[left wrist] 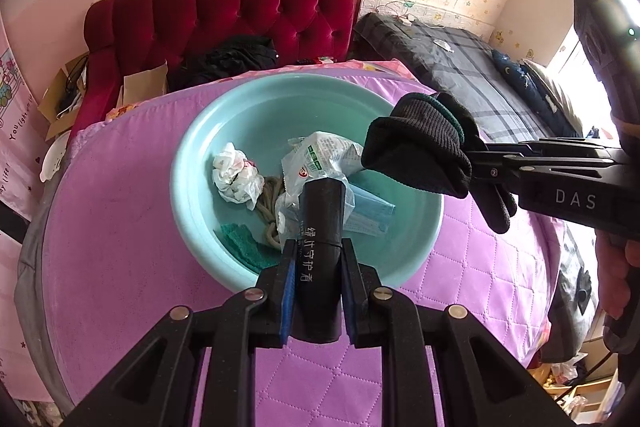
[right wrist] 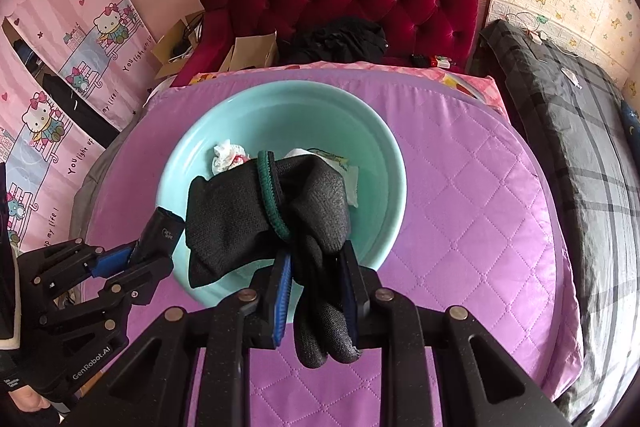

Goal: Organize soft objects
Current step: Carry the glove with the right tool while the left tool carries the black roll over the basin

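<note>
Left gripper [left wrist: 318, 259]: its blue-padded fingers [left wrist: 287, 291] pinch a black tube-shaped case with white Chinese lettering [left wrist: 322, 227]. It hangs over the 6 o'clock rim of the basin.
Black case: upright between the pads, its top end pointing into the basin; in the right wrist view it shows at 9 o'clock of the basin, sticking out of the left gripper [right wrist: 134, 255].
Right gripper [right wrist: 316, 267]: its fingers [right wrist: 282, 291] are closed on a black knit glove with a green cuff band [right wrist: 272, 219], bunched together; the glove's fingertips dangle below the pads toward the camera.
Black glove: held in the air above the basin's 6 o'clock side in the right wrist view; from the left wrist camera it sits at 3 o'clock of the basin, on the right gripper [left wrist: 472, 163].
Basin [left wrist: 200, 163]: a round teal plastic basin, resting on a purple quilted cover [left wrist: 120, 227].
Inside the basin: a crumpled white plastic bag [left wrist: 234, 179] at 9 o'clock, a clear plastic packet with green print [left wrist: 320, 159] near the middle, a blue face mask [left wrist: 368, 207] at 4 o'clock, a green scouring cloth [left wrist: 240, 239] at 7 o'clock, and a knot of beige rope [left wrist: 270, 211] between bag and packet.
Beyond the basin: a red tufted headboard [left wrist: 240, 11] at 12 o'clock, with dark clothing [left wrist: 232, 61] heaped below it.
Right side: a grey plaid blanket [left wrist: 460, 67] at 2 o'clock.
</note>
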{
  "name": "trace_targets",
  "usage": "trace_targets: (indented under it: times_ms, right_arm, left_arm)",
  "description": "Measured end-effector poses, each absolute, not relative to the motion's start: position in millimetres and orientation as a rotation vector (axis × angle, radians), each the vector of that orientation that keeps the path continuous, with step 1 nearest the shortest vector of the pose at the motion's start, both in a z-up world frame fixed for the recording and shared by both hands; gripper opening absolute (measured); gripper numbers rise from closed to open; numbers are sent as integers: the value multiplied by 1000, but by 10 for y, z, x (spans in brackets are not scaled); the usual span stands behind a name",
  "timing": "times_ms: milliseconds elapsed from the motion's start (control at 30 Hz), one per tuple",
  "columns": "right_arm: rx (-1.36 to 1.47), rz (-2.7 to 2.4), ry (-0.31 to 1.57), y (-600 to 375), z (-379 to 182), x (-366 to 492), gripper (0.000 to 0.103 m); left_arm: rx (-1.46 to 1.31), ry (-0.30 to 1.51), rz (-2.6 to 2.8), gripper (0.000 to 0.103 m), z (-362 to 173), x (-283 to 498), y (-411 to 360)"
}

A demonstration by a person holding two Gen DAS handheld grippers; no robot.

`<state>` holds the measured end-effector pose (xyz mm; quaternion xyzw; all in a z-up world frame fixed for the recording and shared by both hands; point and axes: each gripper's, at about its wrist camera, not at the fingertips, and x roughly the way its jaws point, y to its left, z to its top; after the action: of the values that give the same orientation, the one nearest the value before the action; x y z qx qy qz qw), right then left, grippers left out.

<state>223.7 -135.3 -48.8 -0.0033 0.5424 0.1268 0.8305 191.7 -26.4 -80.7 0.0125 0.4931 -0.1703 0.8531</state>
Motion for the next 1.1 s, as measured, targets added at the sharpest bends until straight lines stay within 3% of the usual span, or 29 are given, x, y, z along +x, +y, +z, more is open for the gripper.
trace_targets:
  times_ms: [833,1100]
  right_arm:
    - [-15,277,1187,-1000,-937,3252,25]
    - [-4,282,1187,-961,-1011,3339,31]
  left_arm:
    - [-1,1086,-284,21,-1242,2822,-228]
    - [-1,1096,-278,22,-1330,2919,-234]
